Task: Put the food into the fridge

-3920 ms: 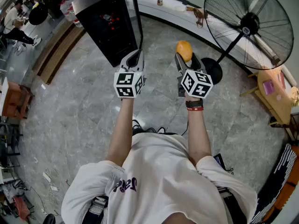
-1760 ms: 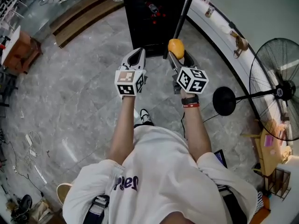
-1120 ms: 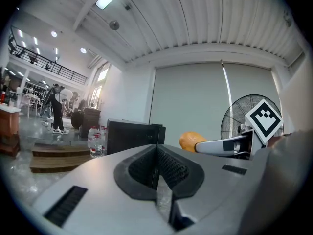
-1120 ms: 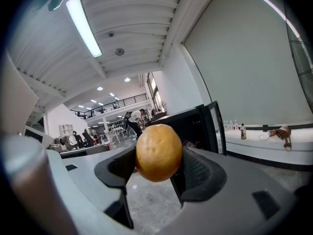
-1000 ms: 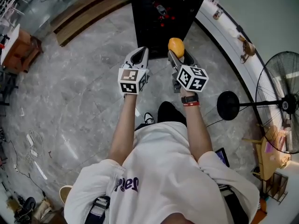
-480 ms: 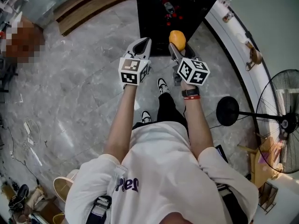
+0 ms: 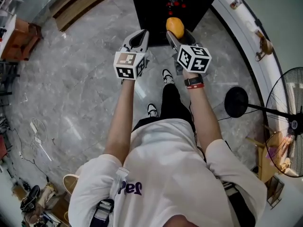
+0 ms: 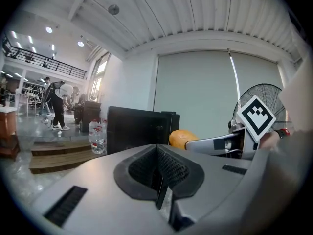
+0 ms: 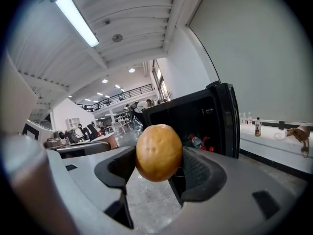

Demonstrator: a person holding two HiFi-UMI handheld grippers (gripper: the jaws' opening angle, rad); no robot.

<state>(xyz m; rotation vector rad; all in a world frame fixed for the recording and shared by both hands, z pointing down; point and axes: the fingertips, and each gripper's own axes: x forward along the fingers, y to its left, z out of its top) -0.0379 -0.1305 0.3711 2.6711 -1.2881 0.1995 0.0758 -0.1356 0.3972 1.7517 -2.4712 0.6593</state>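
Head view gives us the layout: both arms reach toward the black fridge (image 7: 147, 4) at 12 o'clock. The L gripper (image 7: 138, 36) is at 11 and the R gripper (image 7: 176, 32) at 1, side by side but apart. A standing fan (image 7: 289, 122) sits at 4. It can't show us how the jaws stand, though.

R gripper view settles that: the jaws are spread wide and pinch the orange-yellow fruit (image 9: 158, 152) between the pads. The fridge is open straight ahead, w/ its door (image 9: 227, 119) at 2 and red-capped bottles (image 9: 197, 142) inside.

L gripper view shows its pads pressed together w/ nothing between. Only here do we see water bottles (image 8: 97, 136) on a step at 9 and ppl (image 8: 56, 106) walking beyond.

Vs. half a sec ago: in head view the fridge has slid up to the top edge, both grippers have closed in on it, and the fruit now overlaps its dark opening. The R grip looks unchanged.
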